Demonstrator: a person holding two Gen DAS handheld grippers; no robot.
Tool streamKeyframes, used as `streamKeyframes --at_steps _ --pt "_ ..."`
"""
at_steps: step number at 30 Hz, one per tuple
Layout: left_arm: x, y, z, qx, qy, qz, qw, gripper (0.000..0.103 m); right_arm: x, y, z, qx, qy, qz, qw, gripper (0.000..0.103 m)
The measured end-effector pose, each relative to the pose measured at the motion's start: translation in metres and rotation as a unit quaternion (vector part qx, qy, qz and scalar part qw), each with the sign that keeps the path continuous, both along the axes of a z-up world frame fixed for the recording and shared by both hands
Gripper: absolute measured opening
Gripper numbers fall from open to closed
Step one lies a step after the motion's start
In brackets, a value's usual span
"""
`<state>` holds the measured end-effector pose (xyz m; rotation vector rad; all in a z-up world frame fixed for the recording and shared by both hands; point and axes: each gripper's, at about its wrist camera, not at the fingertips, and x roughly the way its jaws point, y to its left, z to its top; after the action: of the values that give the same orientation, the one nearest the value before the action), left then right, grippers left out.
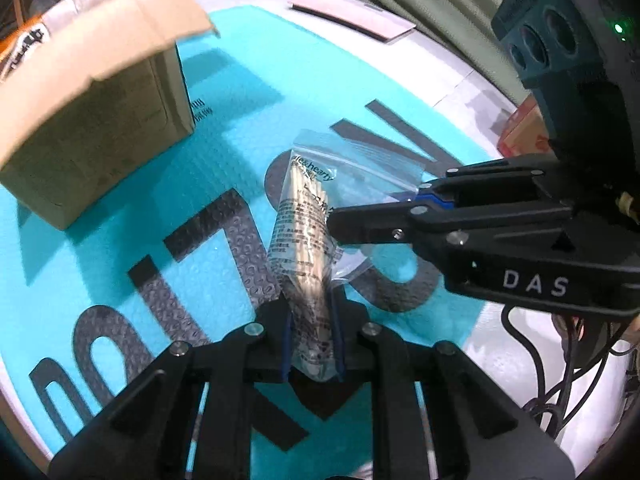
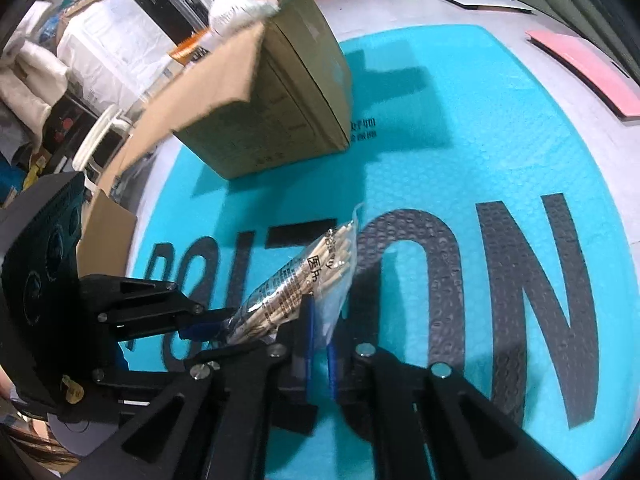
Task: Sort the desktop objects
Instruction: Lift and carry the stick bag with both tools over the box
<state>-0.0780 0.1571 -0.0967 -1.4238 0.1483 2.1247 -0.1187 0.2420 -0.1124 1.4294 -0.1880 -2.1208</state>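
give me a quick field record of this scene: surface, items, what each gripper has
surface: teal bubble mailer with large black letters, lying flat
held item: clear zip bag of wooden sticks, lifted off the mailer
left gripper: shut on the bag's lower end
right gripper: shut on the bag's clear plastic edge
box: cardboard box, flaps open, standing on the mailer beyond the bag
other: pink flat card past the mailer's edge

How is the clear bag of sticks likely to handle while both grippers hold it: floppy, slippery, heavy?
The bag is thin clear film, so it probably sags and crinkles beyond the sticks. Its glossy plastic may slip. The left gripper and right gripper hold it clear of the mat, so it seems light.
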Motion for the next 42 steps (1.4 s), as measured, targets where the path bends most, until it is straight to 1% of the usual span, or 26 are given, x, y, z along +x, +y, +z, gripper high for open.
streamKeyframes --at_steps 3,8,13,16,22,26,31,38,42 --pt "0.001 -0.007 0.016 0.005 0.007 0.004 1.0000 0.015 0.004 -0.002 0.017 -0.003 0.008 0.000 1.000 0.005" --pt "0.004 -0.010 0.038 0.000 0.020 0.013 0.9997 0.015 0.008 -0.010 0.043 -0.001 0.022 0.007 1.000 0.005" --pt "0.014 -0.029 0.062 -0.006 0.027 0.027 0.9993 0.015 0.011 -0.017 0.063 -0.008 0.027 0.018 0.999 0.005" --pt "0.022 -0.043 0.079 -0.010 0.035 0.035 0.9987 0.014 0.013 -0.029 0.075 -0.006 0.037 0.031 0.999 0.005" --pt "0.026 -0.063 0.110 -0.004 0.056 0.065 0.9963 0.014 0.014 -0.043 0.102 -0.005 0.059 0.053 0.997 0.005" --pt "0.026 -0.073 0.128 -0.007 0.077 0.074 0.9943 0.015 0.011 -0.054 0.122 -0.005 0.077 0.067 0.995 0.005" --pt "0.019 -0.087 0.148 0.000 0.082 0.094 0.9922 0.015 0.005 -0.066 0.144 -0.004 0.088 0.081 0.993 0.005" --pt "-0.002 -0.098 0.167 -0.011 0.098 0.107 0.9894 0.015 -0.016 -0.082 0.170 -0.008 0.099 0.092 0.991 0.005" --pt "-0.020 -0.105 0.175 -0.015 0.102 0.118 0.9877 0.015 -0.032 -0.090 0.178 -0.009 0.103 0.096 0.990 0.005"
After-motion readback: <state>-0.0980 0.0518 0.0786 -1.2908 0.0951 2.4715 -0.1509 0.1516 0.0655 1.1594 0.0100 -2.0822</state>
